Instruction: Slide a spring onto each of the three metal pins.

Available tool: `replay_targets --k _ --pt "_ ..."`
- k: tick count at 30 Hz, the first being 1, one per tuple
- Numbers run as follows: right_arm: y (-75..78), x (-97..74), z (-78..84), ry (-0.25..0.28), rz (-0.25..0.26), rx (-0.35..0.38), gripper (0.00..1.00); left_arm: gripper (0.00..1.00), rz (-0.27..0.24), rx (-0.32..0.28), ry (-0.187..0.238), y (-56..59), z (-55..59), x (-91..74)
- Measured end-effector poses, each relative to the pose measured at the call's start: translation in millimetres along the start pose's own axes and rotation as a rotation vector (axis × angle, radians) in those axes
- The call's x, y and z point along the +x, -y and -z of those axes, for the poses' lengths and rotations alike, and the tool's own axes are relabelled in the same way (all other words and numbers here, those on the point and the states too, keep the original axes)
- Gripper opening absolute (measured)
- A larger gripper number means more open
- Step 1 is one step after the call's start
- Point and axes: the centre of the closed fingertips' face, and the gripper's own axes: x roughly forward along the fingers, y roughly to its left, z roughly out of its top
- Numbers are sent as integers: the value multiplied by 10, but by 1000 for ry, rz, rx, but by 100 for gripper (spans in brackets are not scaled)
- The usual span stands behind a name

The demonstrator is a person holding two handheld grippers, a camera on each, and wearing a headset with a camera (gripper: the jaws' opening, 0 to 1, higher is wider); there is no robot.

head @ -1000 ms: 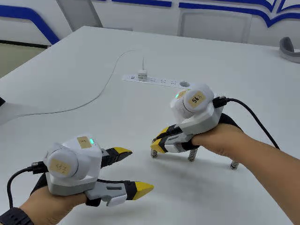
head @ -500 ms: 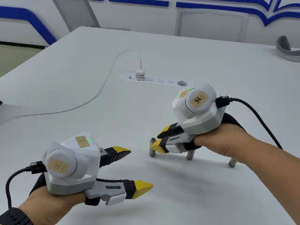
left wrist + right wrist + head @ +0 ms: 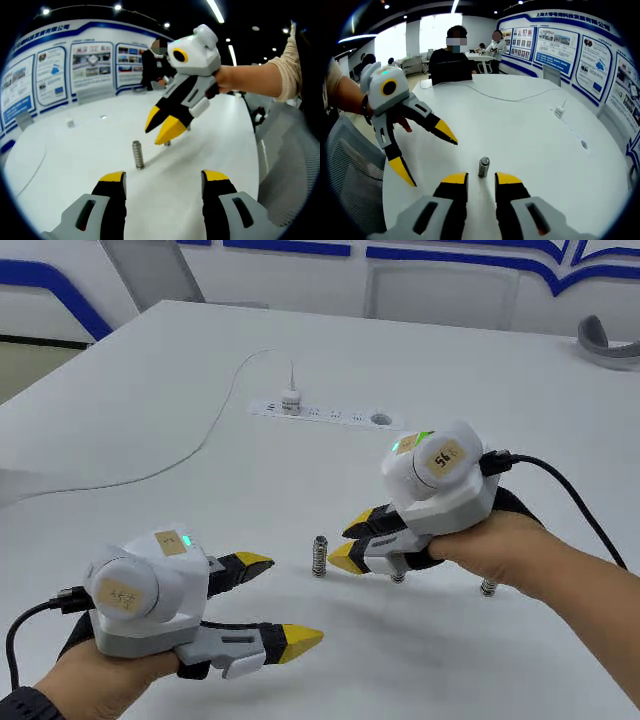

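**Tools and springs: state at this moment**

Left tool (image 3: pixel 275 598) is low and close to me above the table (image 3: pixel 180 370). Its jaws are spread wide with nothing between them. Right tool (image 3: pixel 348 541) hovers farther out, jaws parted only narrowly, also empty.

First spring (image 3: pixel 319 556) stands upright on the table just ahead of the right tool's yellow tips, not touching them. Second spring (image 3: pixel 398 578) shows beneath the right tool's body. Third spring (image 3: pixel 487 587) stands farther right. Both are upright and partly hidden. I cannot tell whether a pin runs inside any coil.

Power strip (image 3: pixel 330 413) lies well behind the springs, with a white plug (image 3: pixel 291 400) in it.
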Motion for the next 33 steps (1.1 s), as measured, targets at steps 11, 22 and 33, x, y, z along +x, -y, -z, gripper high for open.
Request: replay_targets --k 11,22,33 --pt "-60 -174 107 10 15 -2 22 62 3 2 0 24 -11 15" --pt "-89 -385 238 22 41 12 23 63 9 1 -1 49 -11 28" --pt "-52 -617 386 28 76 31 24 64 10 -2 0 39 -9 39"
